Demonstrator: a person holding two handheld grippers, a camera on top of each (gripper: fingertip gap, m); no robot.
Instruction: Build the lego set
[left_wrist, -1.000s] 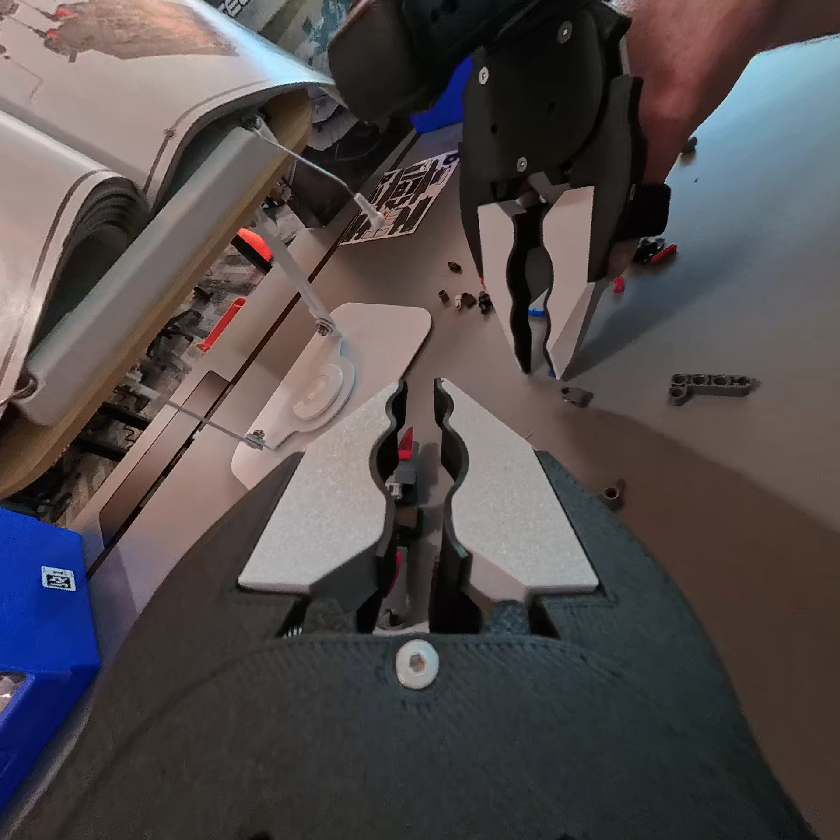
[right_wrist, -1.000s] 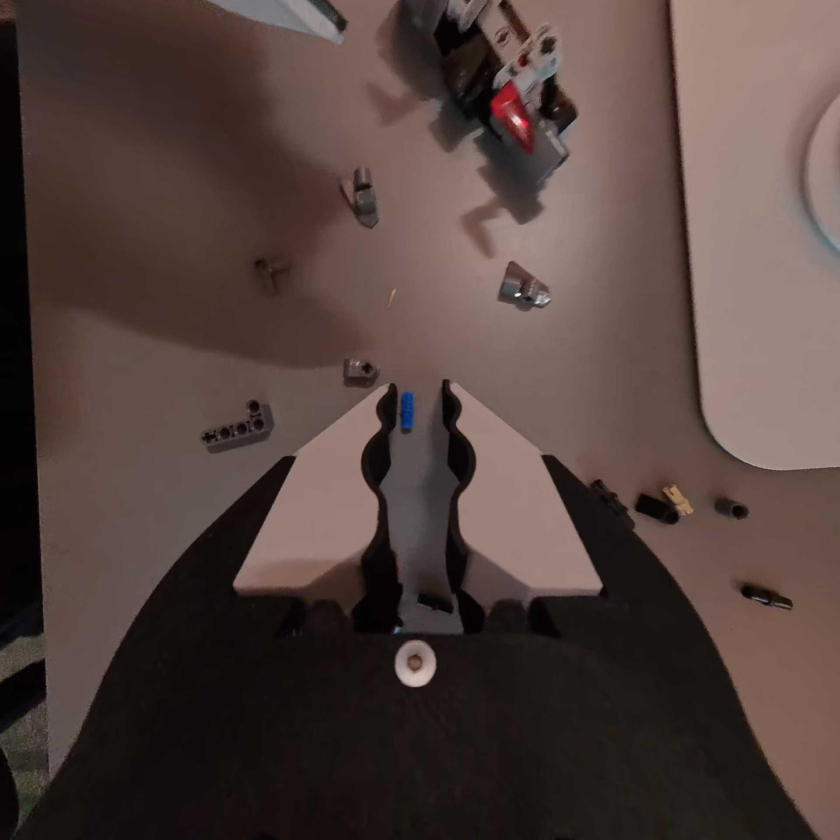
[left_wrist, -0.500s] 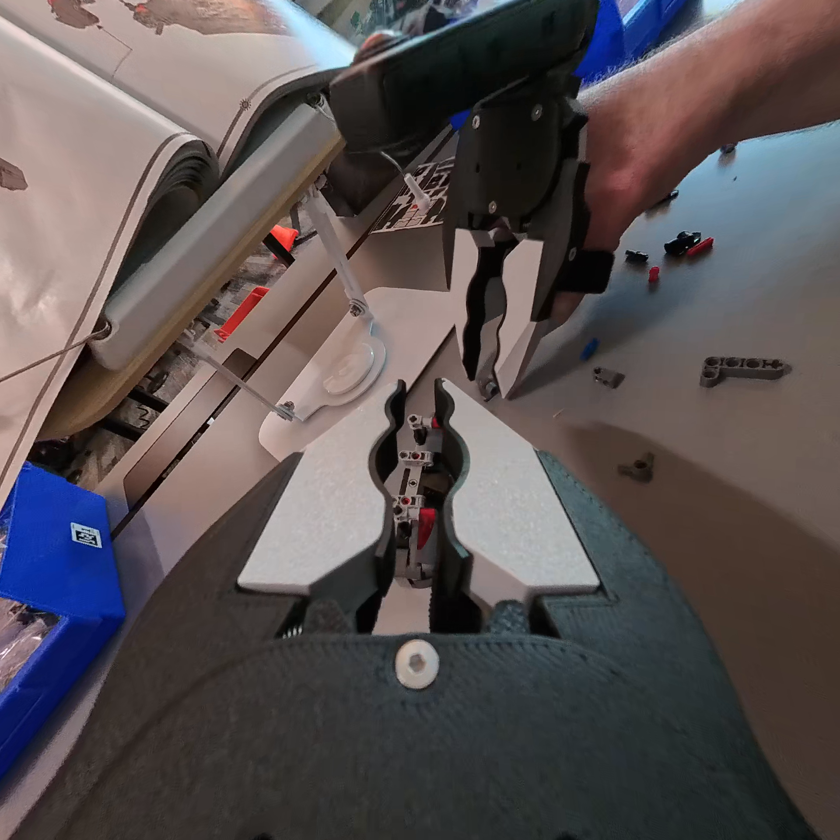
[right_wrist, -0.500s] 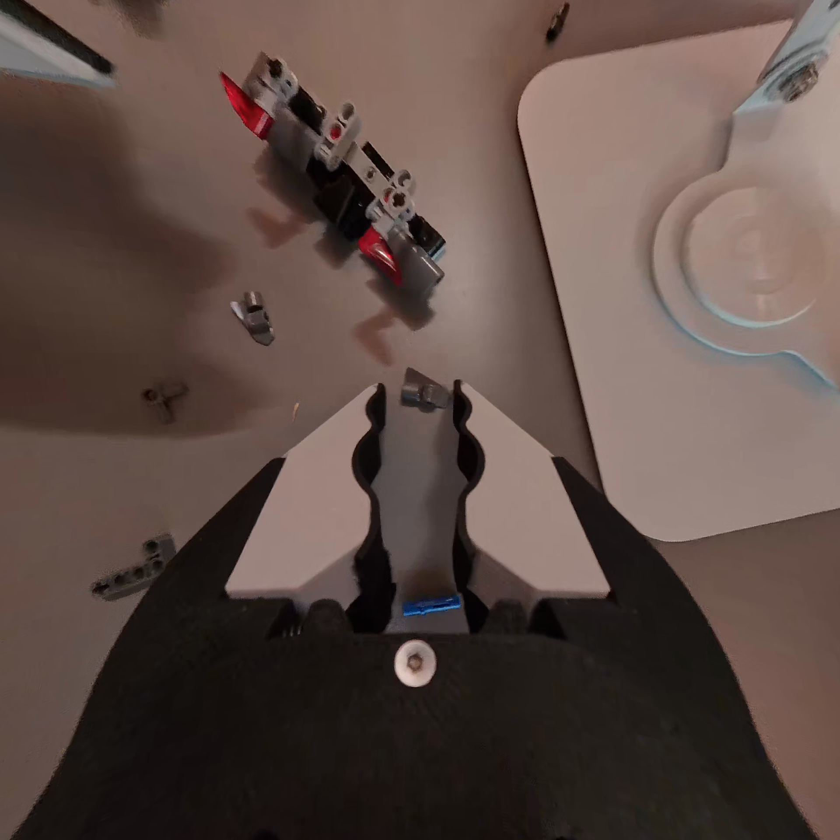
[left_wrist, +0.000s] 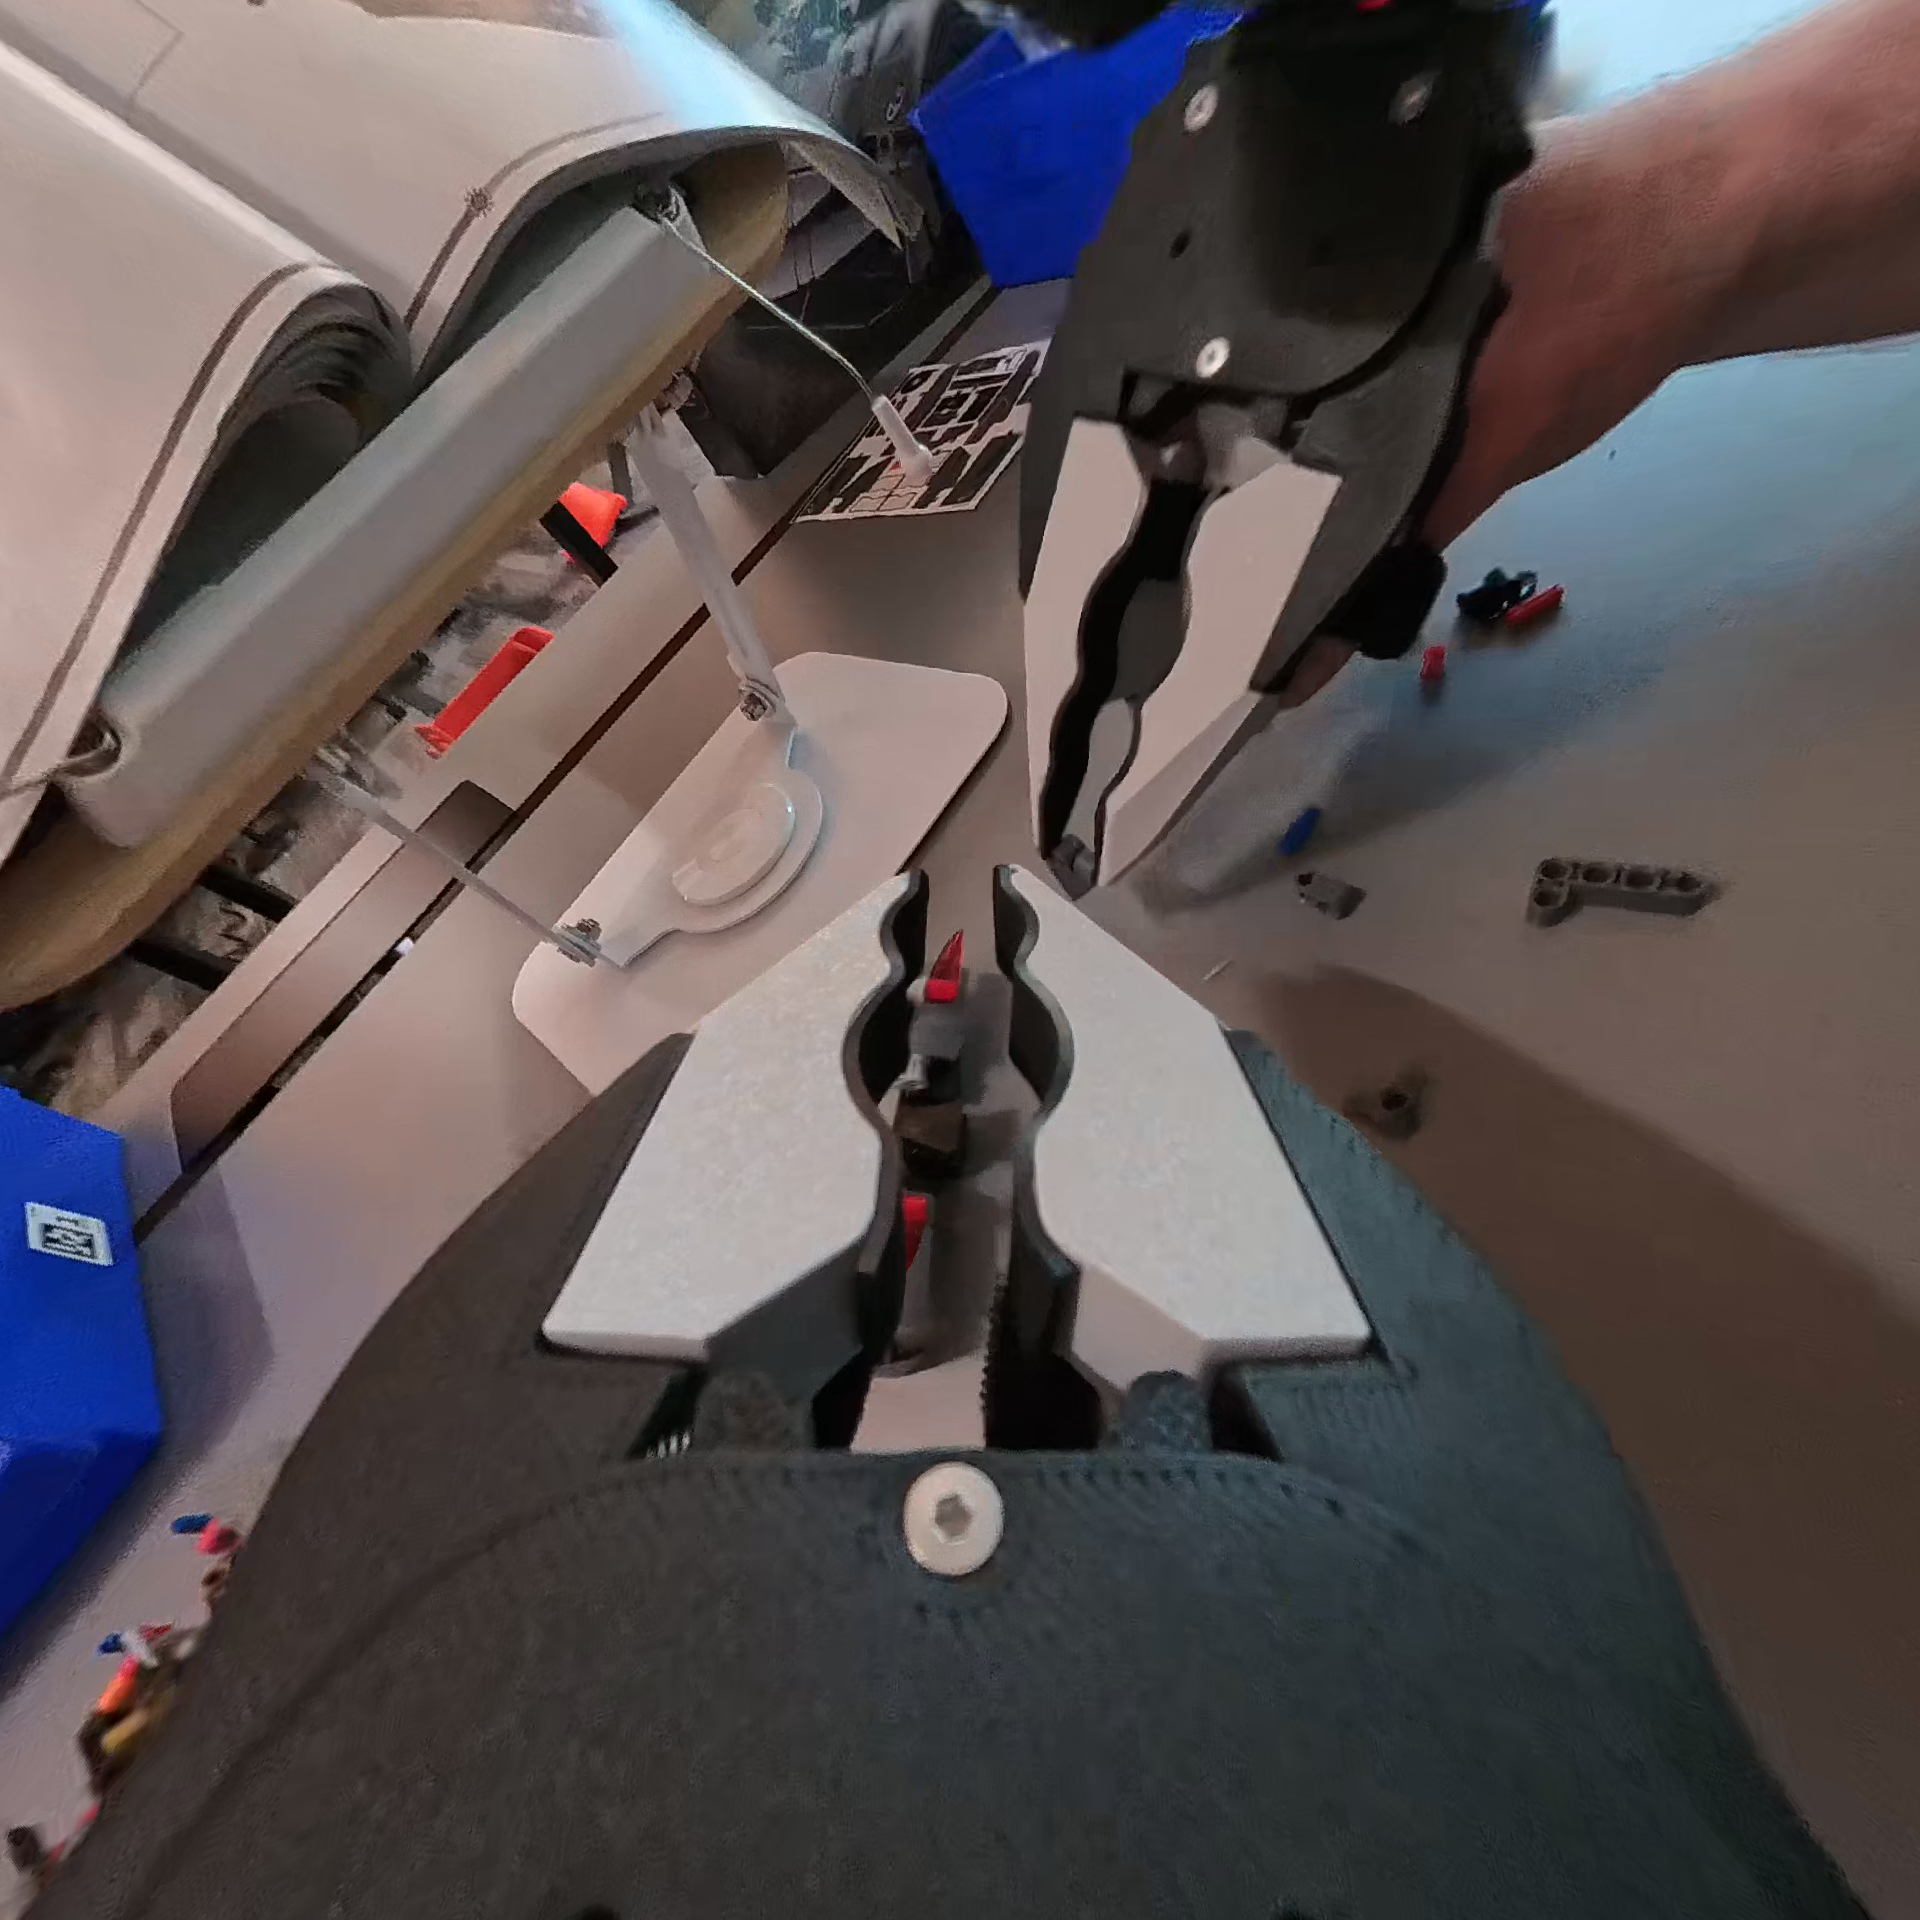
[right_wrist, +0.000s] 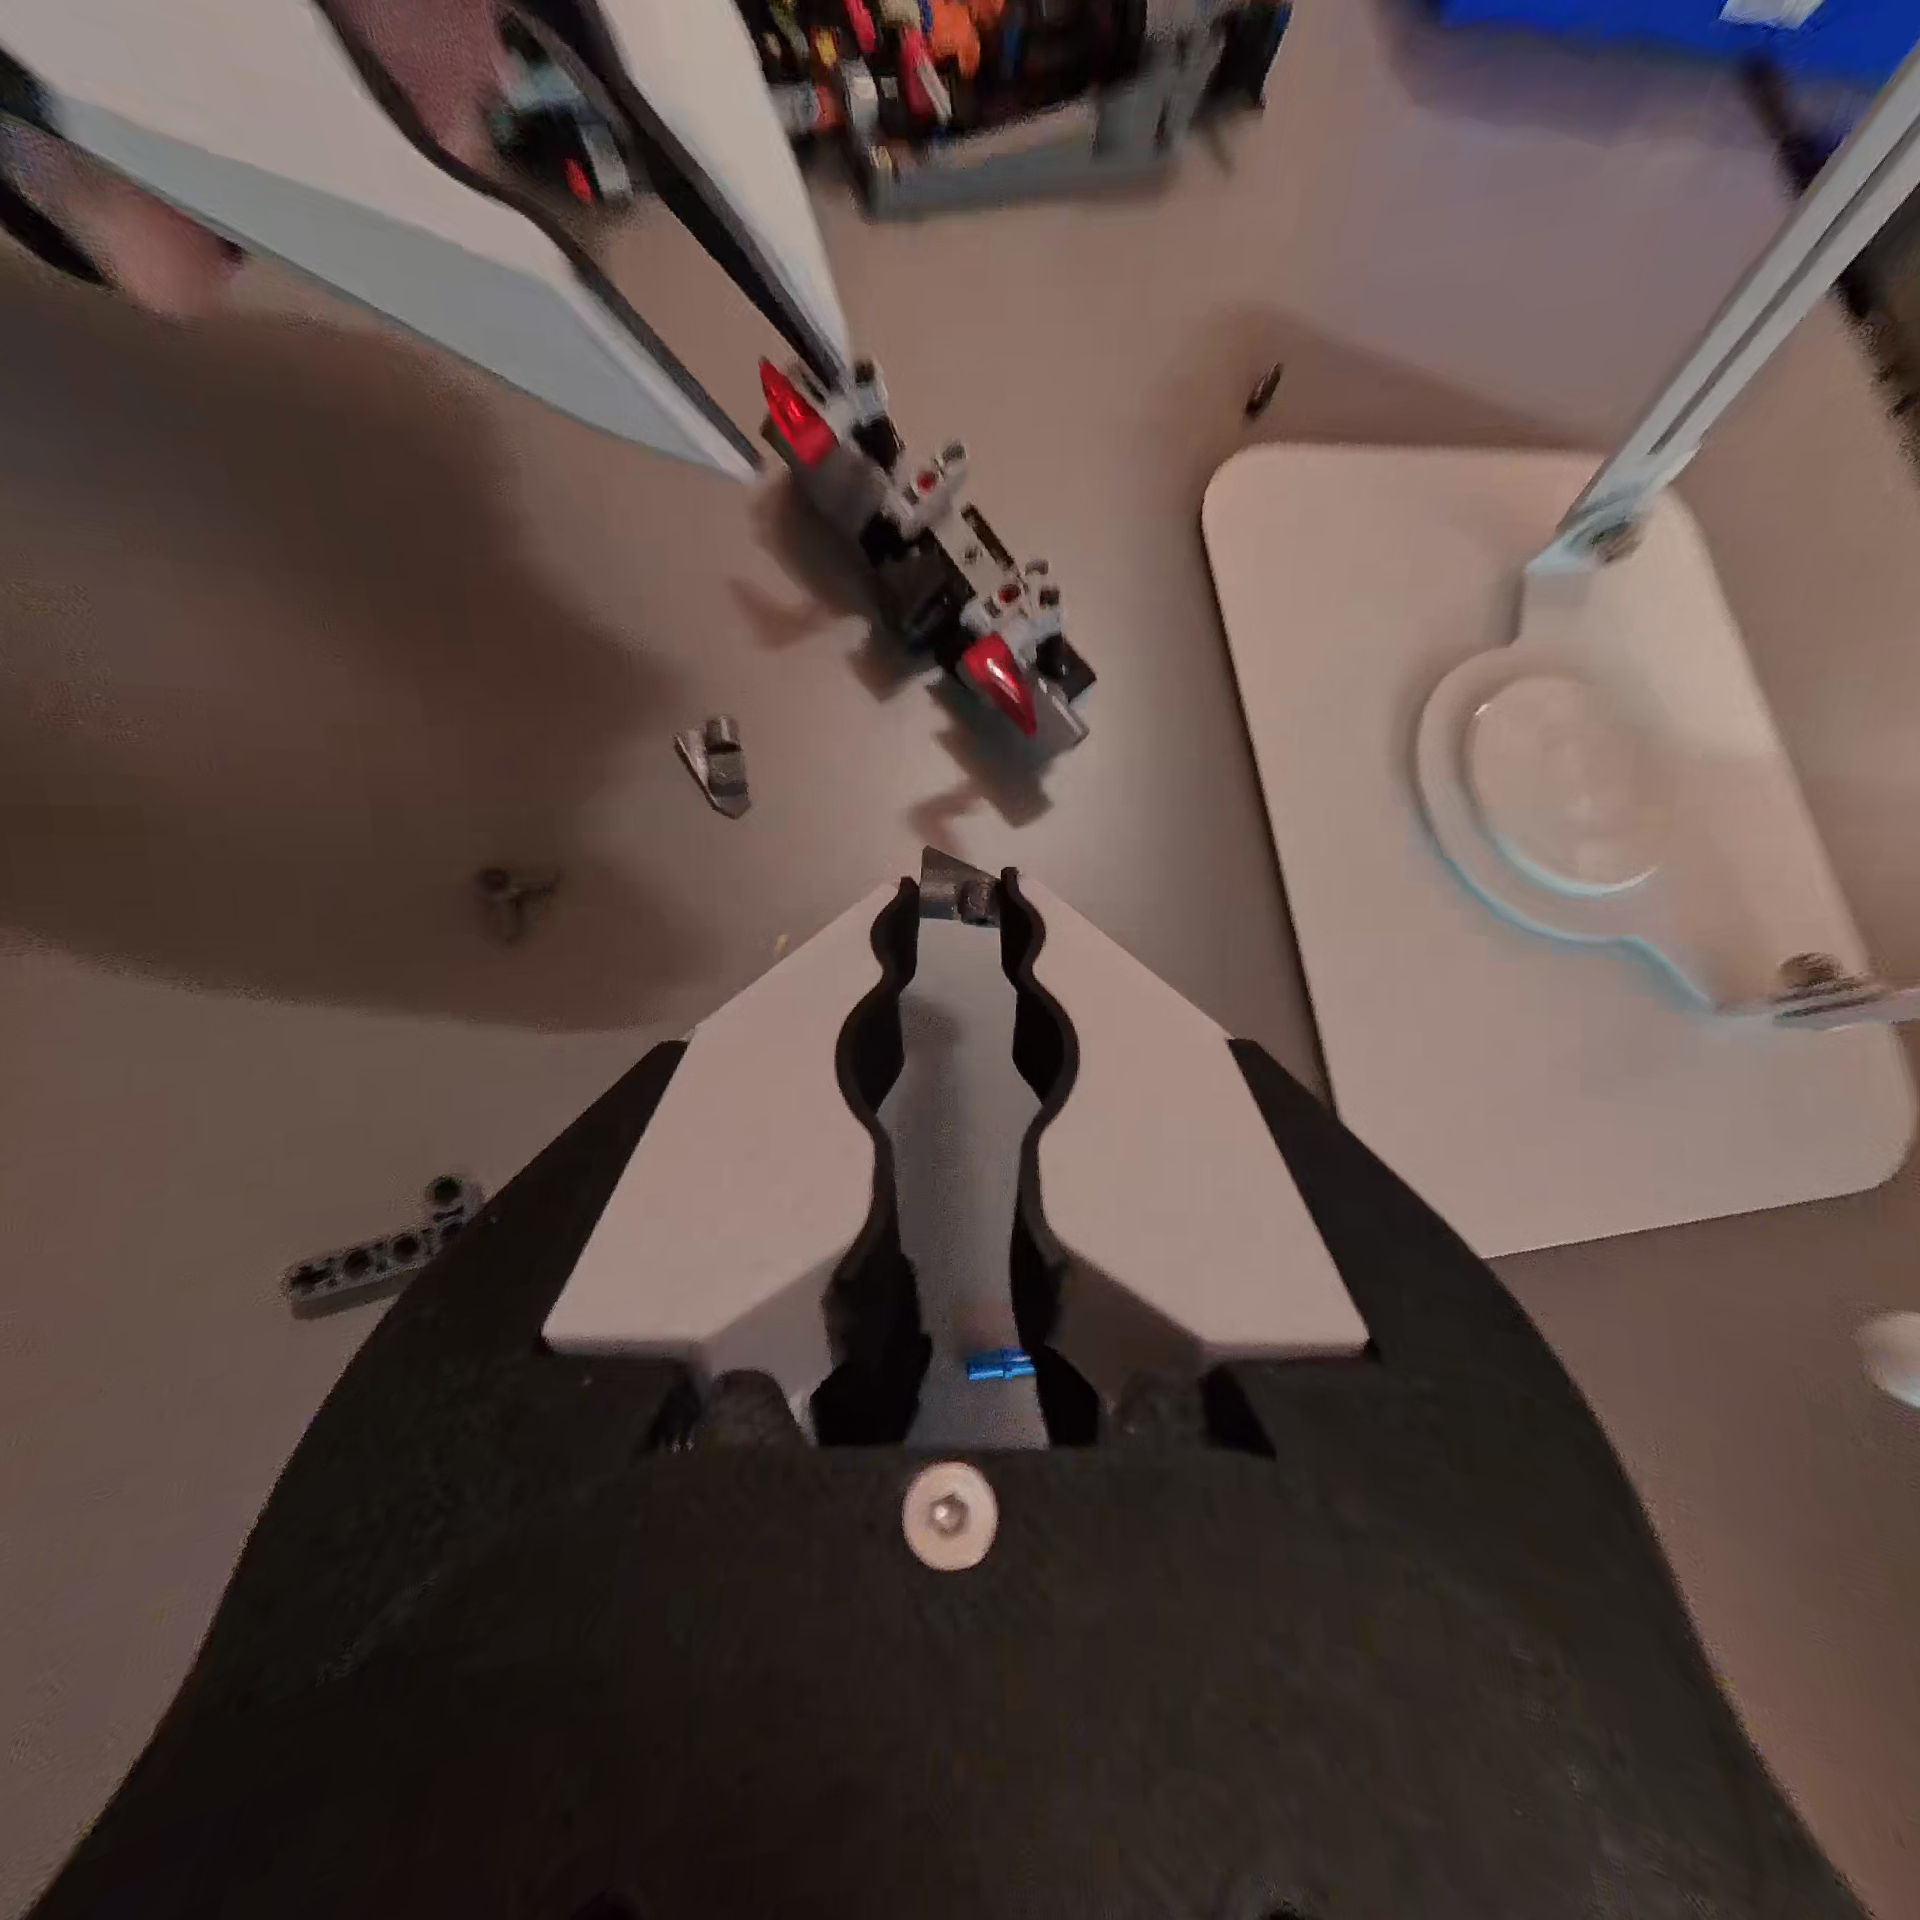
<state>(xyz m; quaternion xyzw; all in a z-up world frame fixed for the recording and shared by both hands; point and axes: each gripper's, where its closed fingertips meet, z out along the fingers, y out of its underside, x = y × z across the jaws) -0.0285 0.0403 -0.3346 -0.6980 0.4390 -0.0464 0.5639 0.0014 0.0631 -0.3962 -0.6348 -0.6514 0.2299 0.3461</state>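
Observation:
The part-built assembly (right_wrist: 935, 561), grey and black with two red pointed pieces, lies on the brown table. In the left wrist view it (left_wrist: 935, 1049) shows through the gap between my left fingers. My left gripper (left_wrist: 958, 899) has its jaws a little apart with nothing between them. In the right wrist view its tips (right_wrist: 800, 416) are at the assembly's far end; I cannot tell if they touch it. My right gripper (right_wrist: 961, 894) is shut on a small grey piece (right_wrist: 951, 894) at its tips, just short of the assembly. It also shows in the left wrist view (left_wrist: 1075, 862).
Loose parts lie left of my right gripper: a grey wedge (right_wrist: 717, 764), a small connector (right_wrist: 509, 894) and an L-shaped beam (right_wrist: 384, 1252). A blue pin (right_wrist: 997, 1363) lies under it. The white base (right_wrist: 1558, 1091) of the stand holding the instruction book (left_wrist: 260, 312) is right of the assembly. A blue bin (left_wrist: 62, 1299) stands at the left. Spacing between my two grippers at the tips: around 8 cm. My right tips are roughly 10 cm from the blue pin (right_wrist: 997, 1363).
My right gripper went from the blue pin to the small grey piece and shut on it. My left gripper's tips came up to the assembly's end, jaw gap unchanged.

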